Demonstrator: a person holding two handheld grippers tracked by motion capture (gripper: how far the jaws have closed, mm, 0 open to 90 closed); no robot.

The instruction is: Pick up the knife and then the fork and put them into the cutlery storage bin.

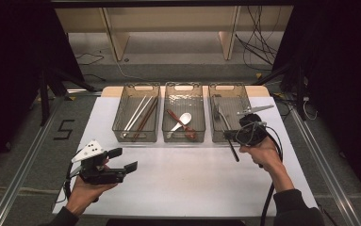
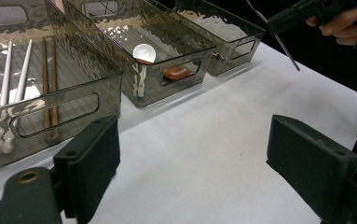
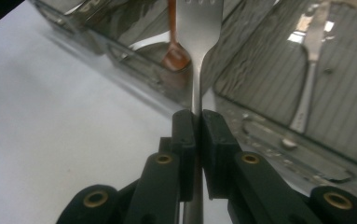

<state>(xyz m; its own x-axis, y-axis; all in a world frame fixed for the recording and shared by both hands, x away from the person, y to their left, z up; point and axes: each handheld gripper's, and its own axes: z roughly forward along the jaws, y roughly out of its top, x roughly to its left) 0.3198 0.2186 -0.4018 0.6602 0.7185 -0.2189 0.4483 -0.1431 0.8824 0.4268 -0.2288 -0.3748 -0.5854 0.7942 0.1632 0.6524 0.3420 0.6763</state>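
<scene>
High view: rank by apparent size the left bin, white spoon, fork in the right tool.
1. Left bin, by far the largest.
2. Fork held in the right tool; partly hidden, so its full length is unsure.
3. White spoon, looks shortest.

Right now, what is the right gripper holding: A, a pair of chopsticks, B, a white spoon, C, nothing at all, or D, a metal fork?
D: in the right gripper view the right gripper has its jaws shut on the handle of a metal fork, tines pointing away toward the bins.
</scene>
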